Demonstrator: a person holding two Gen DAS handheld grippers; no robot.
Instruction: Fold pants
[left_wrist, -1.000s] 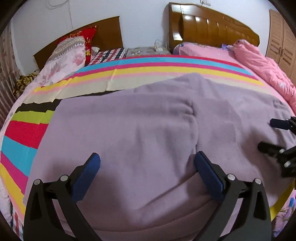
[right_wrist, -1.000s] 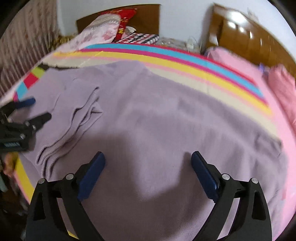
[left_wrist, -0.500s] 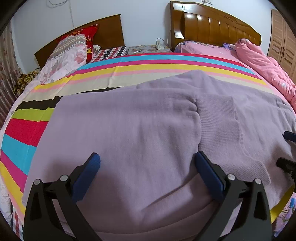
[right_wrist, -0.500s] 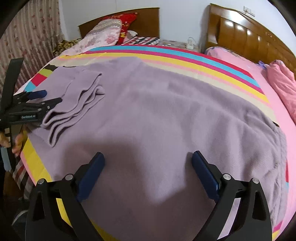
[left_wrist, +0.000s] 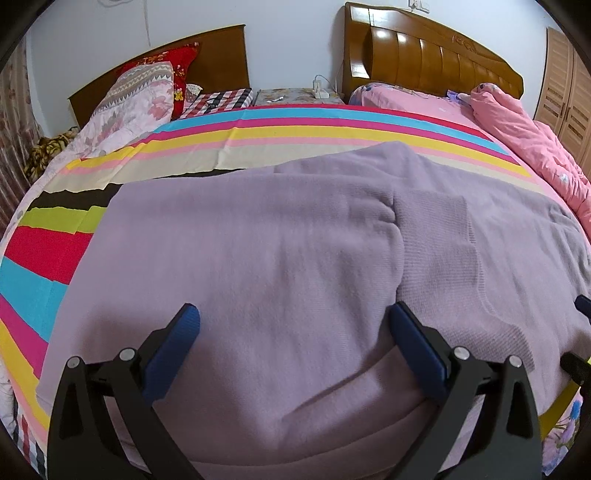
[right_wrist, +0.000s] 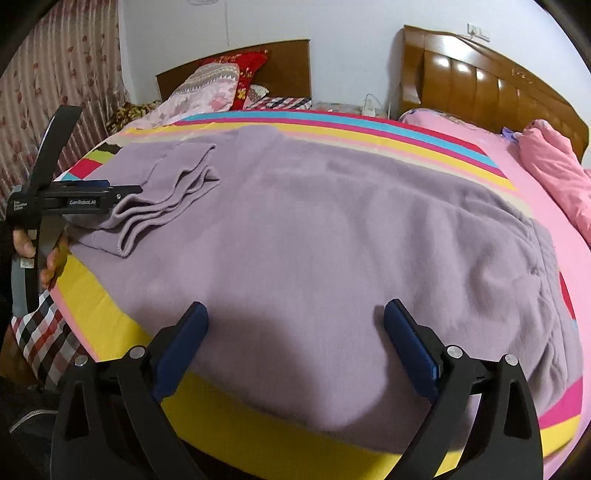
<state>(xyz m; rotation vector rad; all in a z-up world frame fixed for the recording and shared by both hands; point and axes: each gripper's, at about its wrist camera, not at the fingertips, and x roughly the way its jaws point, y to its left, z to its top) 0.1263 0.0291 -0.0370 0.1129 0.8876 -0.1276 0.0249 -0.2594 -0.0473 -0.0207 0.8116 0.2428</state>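
Observation:
Lilac knit pants lie spread across the striped bed, with the ribbed cuff ends folded over on the left part in the right wrist view. My left gripper is open just above the fabric, holding nothing; it also shows from the side in the right wrist view, level with the cuffs. My right gripper is open and empty over the near edge of the pants; its fingertips peek in at the right edge of the left wrist view.
The bed has a striped sheet with a yellow front edge. Pillows and two wooden headboards stand at the back. A pink quilt lies on the right. A curtain hangs on the left.
My right gripper has drawn back toward the bed's front edge and almost left the left wrist view. My left gripper has edged slightly back. The pants lie unchanged.

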